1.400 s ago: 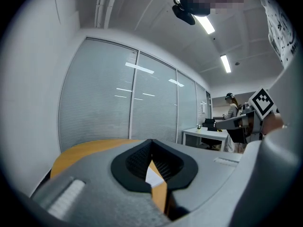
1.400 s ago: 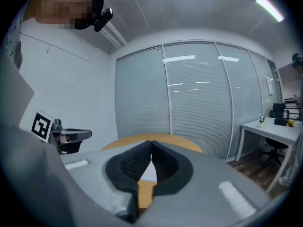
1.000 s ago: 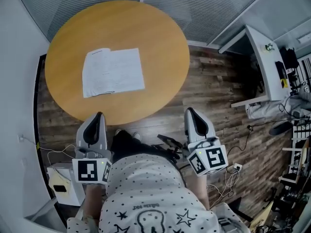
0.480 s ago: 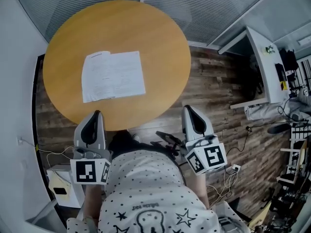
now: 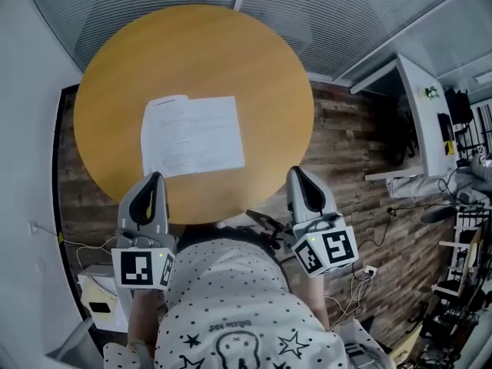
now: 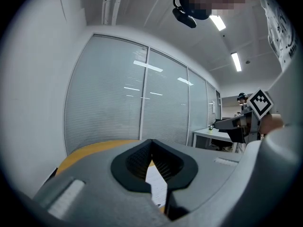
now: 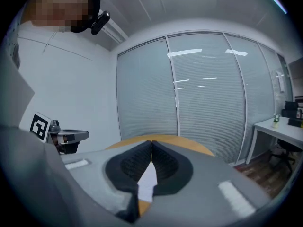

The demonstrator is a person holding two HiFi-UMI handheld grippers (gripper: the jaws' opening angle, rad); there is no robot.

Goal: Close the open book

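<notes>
The open book (image 5: 192, 135) lies flat, white pages up, on the round wooden table (image 5: 261, 75), left of its middle. My left gripper (image 5: 155, 177) is shut and empty, its tip just over the table's near edge, a short way in front of the book. My right gripper (image 5: 296, 171) is also shut and empty, by the near right rim, apart from the book. In the left gripper view the book (image 6: 159, 186) shows as a white sliver below the closed jaws. The right gripper view shows the book (image 7: 147, 181) the same way, with the table (image 7: 189, 144) beyond.
A white desk (image 5: 419, 106) stands at the right over the wood-plank floor. Cables (image 5: 369, 271) trail at the lower right and a pale box (image 5: 96, 302) sits at the lower left. Blind-covered glass walls (image 6: 123, 103) rise behind the table.
Both grippers have moved forward to the table's near edge. In the head view the table and book have shifted nearer and slightly right. Both pairs of jaws stay shut.
</notes>
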